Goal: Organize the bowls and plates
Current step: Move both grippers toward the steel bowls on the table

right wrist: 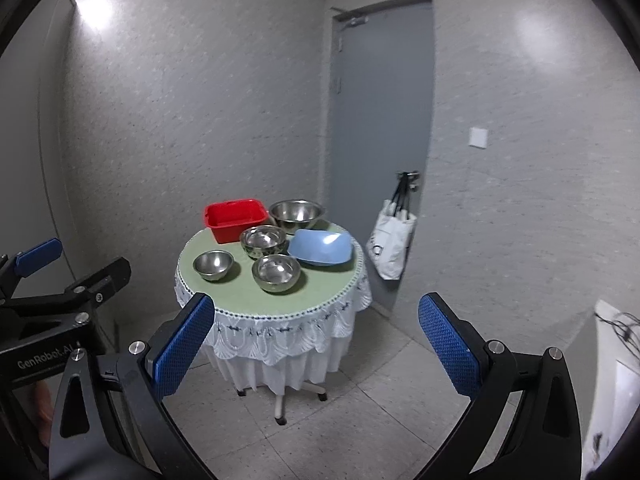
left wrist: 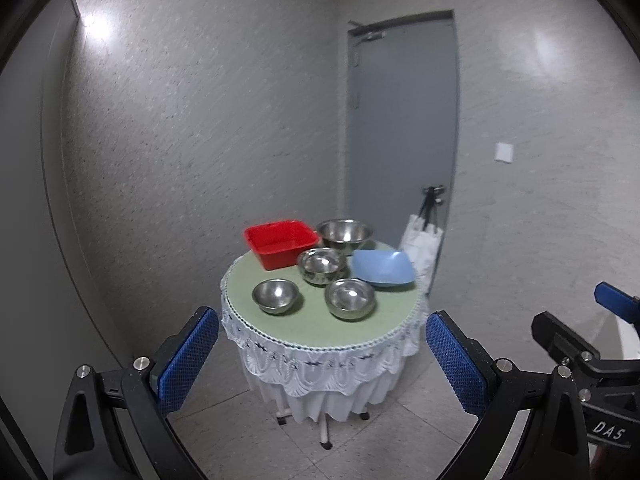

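Note:
A small round table with a green top and white lace skirt stands ahead, also in the right wrist view. On it are a red plastic tub, a blue square plate, a large steel bowl at the back and three smaller steel bowls. My left gripper and my right gripper are both open and empty, held well short of the table.
A grey door is behind the table, with a white bag hanging from its handle. Grey walls close the corner. The table stands on a wheeled base on a tiled floor.

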A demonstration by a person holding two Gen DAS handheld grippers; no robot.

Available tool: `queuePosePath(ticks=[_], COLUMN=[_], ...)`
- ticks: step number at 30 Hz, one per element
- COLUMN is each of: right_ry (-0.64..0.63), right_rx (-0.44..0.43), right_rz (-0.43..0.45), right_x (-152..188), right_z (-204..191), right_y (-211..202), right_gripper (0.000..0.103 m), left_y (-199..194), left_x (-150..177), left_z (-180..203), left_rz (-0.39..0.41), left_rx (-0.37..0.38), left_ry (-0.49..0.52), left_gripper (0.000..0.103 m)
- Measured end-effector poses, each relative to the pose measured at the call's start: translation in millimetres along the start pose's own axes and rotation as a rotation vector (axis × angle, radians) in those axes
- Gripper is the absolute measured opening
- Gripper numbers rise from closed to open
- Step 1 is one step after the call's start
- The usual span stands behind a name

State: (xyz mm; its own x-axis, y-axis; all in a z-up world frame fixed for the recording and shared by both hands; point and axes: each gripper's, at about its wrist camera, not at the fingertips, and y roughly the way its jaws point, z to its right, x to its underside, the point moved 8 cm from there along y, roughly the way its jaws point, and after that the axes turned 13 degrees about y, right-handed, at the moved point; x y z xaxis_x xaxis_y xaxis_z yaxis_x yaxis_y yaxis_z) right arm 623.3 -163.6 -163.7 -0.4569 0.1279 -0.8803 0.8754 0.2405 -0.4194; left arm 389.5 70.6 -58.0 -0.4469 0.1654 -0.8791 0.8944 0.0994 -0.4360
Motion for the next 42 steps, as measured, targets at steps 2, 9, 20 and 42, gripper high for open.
queuePosePath(ticks=[2, 9, 20, 42], right_ry=[-0.005, 0.002, 0.012, 0.279], right_rx=[-0.022, -0.055, -0.078, -0.191], right_rz=[-0.012, -0.047, -0.205, -0.473], right_x=[-14.2, -64.3, -76.6, -144.7], right_z=[4.8, 29.4, 46.8, 80.6], right_y=[32.9, 139.6, 293.1, 606.3], right_gripper=[0.103, 0.103, 0.103, 0.103], left_y=[31.3, 149.2, 342.1, 758.8], left_x=[-17.7, -81.3, -131.9, -251.8], left_z=[5.4, 21.1, 12.8, -12.8], left_rz=[-0.024, -0.091, -0.255, -0.436], left_rx=[-0.021, -0.067, -0.039, 0.04], left_ry=[-0.009, -0.049, -0.087, -0.027], left_gripper=[0.102, 0.102, 0.102, 0.102])
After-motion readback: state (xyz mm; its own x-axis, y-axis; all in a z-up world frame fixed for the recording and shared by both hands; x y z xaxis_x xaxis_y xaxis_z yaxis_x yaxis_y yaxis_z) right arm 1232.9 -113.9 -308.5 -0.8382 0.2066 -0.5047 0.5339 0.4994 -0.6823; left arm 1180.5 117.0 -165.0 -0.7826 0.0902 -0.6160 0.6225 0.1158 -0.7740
